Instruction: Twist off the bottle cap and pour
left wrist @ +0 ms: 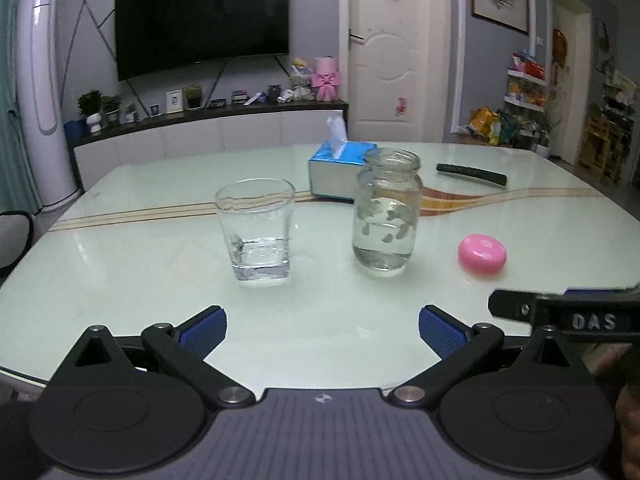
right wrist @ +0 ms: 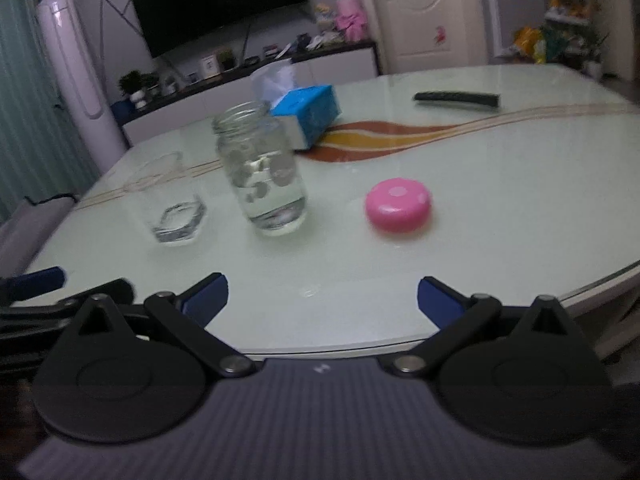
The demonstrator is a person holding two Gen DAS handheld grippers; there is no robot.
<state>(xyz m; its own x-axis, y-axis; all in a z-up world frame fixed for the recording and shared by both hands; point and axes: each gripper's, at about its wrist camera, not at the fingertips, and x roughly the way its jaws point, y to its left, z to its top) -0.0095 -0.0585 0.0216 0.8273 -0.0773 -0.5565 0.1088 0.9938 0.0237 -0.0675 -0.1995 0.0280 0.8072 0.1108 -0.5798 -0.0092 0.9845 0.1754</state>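
Note:
A clear glass bottle point(left wrist: 387, 216) point(right wrist: 262, 172) with grey spots stands upright and uncapped on the table, water in its lower part. Its pink cap point(left wrist: 482, 255) point(right wrist: 398, 205) lies on the table to the bottle's right. A clear tumbler point(left wrist: 256, 232) point(right wrist: 170, 200) with a little water stands left of the bottle. My left gripper point(left wrist: 322, 332) is open, empty, near the table's front edge, short of both vessels. My right gripper point(right wrist: 322, 298) is open and empty too, near the front edge. Part of the right gripper point(left wrist: 568, 314) shows at the left wrist view's right side.
A blue tissue box point(left wrist: 340, 170) point(right wrist: 308, 114) sits behind the bottle. A black remote point(left wrist: 472, 174) point(right wrist: 456, 100) lies at the far right of the pale glass table point(left wrist: 120, 280) point(right wrist: 500, 220). Beyond it are a TV cabinet and a white door.

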